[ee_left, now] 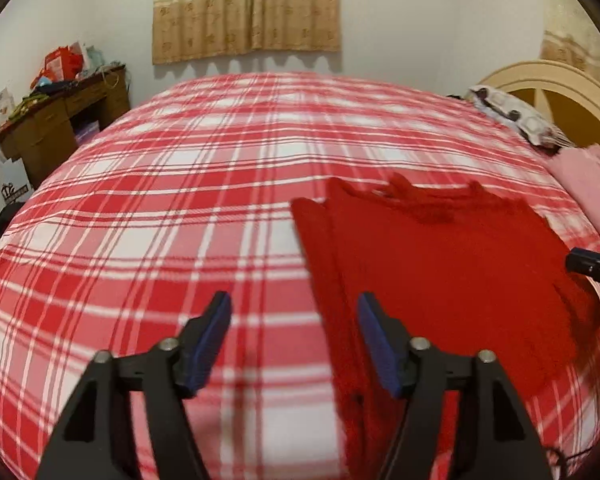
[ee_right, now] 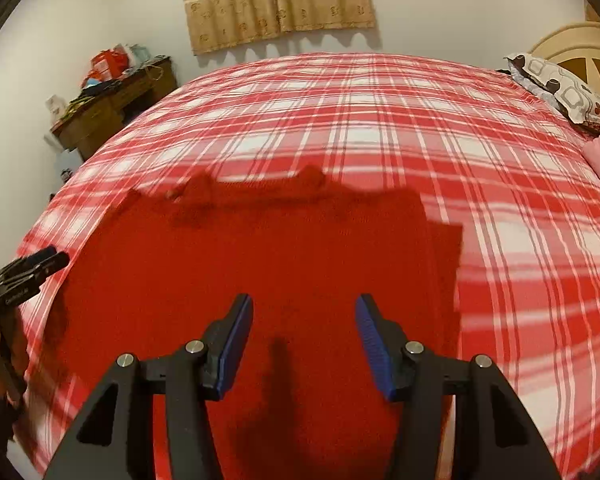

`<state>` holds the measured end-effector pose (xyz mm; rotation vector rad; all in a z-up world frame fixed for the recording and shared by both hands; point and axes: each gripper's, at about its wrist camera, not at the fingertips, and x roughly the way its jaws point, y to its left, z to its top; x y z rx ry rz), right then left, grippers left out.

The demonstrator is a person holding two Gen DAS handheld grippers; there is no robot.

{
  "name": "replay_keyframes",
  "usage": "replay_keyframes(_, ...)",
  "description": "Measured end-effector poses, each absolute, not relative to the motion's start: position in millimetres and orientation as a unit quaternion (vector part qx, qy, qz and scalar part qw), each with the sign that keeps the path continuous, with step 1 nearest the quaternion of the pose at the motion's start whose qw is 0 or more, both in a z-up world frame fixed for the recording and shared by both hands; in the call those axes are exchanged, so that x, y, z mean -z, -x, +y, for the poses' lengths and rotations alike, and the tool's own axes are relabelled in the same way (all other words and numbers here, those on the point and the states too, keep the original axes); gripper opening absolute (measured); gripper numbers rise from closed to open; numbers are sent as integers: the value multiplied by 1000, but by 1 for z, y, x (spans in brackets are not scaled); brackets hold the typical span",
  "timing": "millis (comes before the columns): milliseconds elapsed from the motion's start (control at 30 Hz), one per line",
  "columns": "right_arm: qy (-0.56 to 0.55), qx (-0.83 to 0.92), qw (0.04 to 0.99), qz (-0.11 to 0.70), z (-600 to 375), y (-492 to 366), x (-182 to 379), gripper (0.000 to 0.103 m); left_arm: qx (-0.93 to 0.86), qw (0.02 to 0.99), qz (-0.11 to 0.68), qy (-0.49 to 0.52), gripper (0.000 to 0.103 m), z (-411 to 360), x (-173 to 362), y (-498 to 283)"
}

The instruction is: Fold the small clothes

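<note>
- While the red garment point(ee_left: 440, 264) lies spread on the bed's red-and-white plaid cover point(ee_left: 160, 208), both tools hang above it with nothing between their blue pads.
- Left tool point(ee_left: 295, 312): its two fingers stand well apart — one over bare plaid, the other over the garment's left edge, where a narrow strip of red cloth runs down along the body of the piece.
- Right tool point(ee_right: 304, 314): its fingers are likewise spread wide, and it sits over the middle of the red cloth, near the lower hem; a dark shadow falls on the fabric between the fingers.
- Seen from the right wrist, the garment's far edge shows a rumpled neckline, and a second layer of red sticks out just past its right side.
- From that same view the left tool appears at the left border, beside the cloth's edge; from the left wrist, the right tool's black tip shows at the right border.
- A patterned pillow point(ee_right: 560, 88) and a pink cloth point(ee_left: 592, 196) lie at the head of the bed, near the cream headboard point(ee_left: 556, 84).
- A cluttered wooden tabletop point(ee_left: 60, 108) stands against the far wall — a beige curtain point(ee_left: 246, 8) hangs above the bed's far side.
</note>
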<state>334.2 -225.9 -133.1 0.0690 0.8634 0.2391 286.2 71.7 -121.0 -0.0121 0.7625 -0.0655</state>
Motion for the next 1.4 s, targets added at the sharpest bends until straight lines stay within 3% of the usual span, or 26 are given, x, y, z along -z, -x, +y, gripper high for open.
replay_keyframes(367,-44,-122,888,441,-235,-288,172,58,28,913,404,-37,76,49,154,-266)
replay_keyframes(467,-38,-123,888,442,-229,-283,174,66,8,912,409,-47,84,49,157,-261)
replay_keyframes(700,-62,-115,898,420,-235,-283,154,66,7,911,413,-9,88,61,160,-259)
replay_keyframes(867,-68,-114,887,442,-242,-291,175,66,8,909,416,-7,89,64,161,-255)
replay_keyframes(1167,-45,-100,887,449,-238,-283,179,67,10,907,422,-2,100,72,164,-253)
replay_keyframes(1400,-18,-81,894,441,-228,-274,171,66,4,907,421,-8,101,73,164,-250)
